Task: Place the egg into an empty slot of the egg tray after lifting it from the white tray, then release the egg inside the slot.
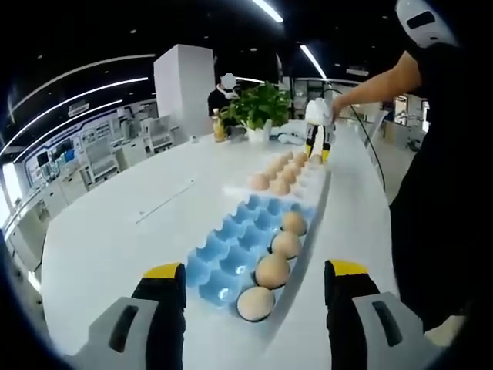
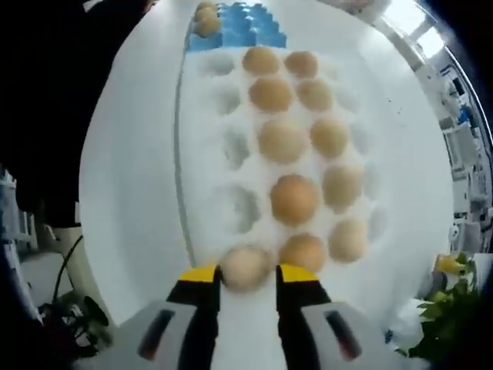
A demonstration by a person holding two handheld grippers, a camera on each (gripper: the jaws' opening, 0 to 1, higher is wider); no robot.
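1. While the right gripper (image 2: 248, 279) is reaching over the near edge of the white tray (image 2: 200, 200), its jaws are clamping an egg (image 2: 245, 266) between their yellow tips.
2. Nine more eggs are sitting in that tray's slots, and the egg is resting in the nearest row.
3. Beyond it, the blue egg tray (image 1: 231, 247) is lying end to end with the white one, four eggs filling one side row.
4. Hovering over the table (image 1: 115, 223), the left gripper (image 1: 254, 281) is holding its jaws wide apart, gripping nothing.
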